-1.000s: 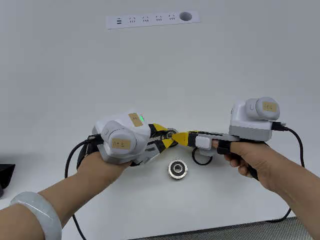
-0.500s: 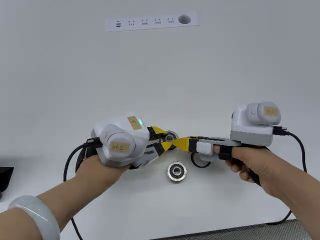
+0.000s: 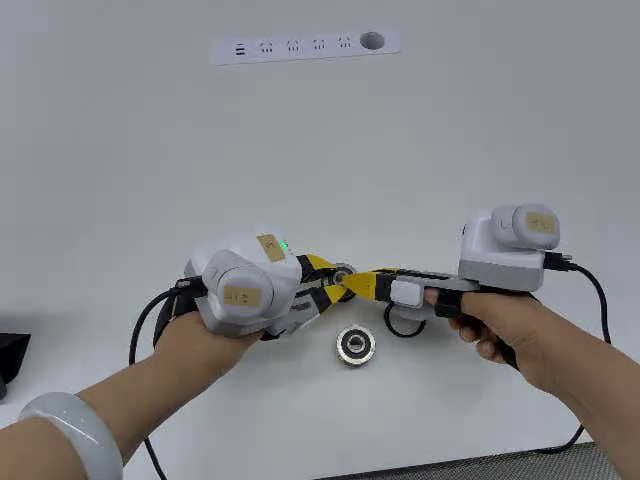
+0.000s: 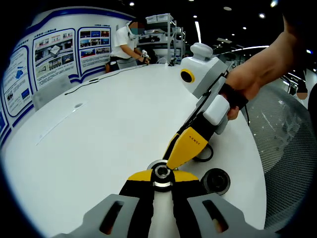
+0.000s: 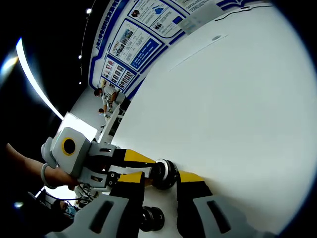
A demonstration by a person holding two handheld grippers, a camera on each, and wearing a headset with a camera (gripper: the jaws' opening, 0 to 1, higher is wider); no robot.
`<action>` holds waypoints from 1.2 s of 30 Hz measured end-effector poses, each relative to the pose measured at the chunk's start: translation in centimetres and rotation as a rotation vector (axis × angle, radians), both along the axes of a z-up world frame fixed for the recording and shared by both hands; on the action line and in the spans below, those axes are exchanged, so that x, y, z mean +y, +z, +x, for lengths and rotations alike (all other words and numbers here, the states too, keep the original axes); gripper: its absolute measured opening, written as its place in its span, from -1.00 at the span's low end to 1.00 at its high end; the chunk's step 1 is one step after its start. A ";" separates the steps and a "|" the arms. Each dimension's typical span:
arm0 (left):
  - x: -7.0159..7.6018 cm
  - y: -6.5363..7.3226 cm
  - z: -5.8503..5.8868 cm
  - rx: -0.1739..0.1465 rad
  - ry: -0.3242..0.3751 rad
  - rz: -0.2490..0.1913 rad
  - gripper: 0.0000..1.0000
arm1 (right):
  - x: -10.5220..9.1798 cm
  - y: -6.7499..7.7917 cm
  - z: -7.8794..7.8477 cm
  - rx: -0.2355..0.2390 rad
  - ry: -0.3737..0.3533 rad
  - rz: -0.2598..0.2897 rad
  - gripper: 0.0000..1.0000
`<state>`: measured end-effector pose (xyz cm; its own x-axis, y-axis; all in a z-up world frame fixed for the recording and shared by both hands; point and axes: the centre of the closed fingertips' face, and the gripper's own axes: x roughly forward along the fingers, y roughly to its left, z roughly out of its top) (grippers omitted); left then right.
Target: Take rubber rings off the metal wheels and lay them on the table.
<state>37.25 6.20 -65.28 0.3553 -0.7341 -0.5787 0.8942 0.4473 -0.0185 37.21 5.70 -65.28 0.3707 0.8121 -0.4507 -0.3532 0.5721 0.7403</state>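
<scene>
My left gripper (image 3: 335,280) (image 4: 161,176) is shut on a small metal wheel (image 3: 344,271) (image 4: 161,172) (image 5: 165,173) and holds it above the table. The wheel still carries its black rubber ring. My right gripper (image 3: 352,284) (image 5: 162,180) comes in from the right, and its yellow jaws close on either side of that wheel's rubber rim. A second wheel with its ring (image 3: 355,345) (image 4: 216,181) (image 5: 150,218) lies flat on the table just below. One loose black rubber ring (image 3: 400,323) (image 4: 206,151) lies on the table under the right gripper.
A white power strip (image 3: 305,44) lies at the far edge of the white table (image 3: 320,150). A black object (image 3: 12,350) sits at the left edge. Black cables (image 3: 590,290) trail from both grippers. People stand at a far bench (image 4: 130,39).
Hardly anything. Both grippers stay joined at the held wheel, and the right jaws have edged slightly further left onto it.
</scene>
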 end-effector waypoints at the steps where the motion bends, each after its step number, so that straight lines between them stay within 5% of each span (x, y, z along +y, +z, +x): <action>1: 0.0 0.0 0.0 0.000 0.000 0.000 -0.74 | 0.1 0.1 0.0 -0.001 0.001 0.002 -0.46; 23: 0.0 0.0 -0.1 -0.001 -0.003 -0.003 -0.74 | -0.3 0.0 -0.7 0.008 0.022 0.010 -0.52; 36: 0.0 0.0 -0.1 0.000 -0.002 -0.003 -0.73 | -1.1 -0.6 -0.1 -0.002 -0.005 -0.038 -0.86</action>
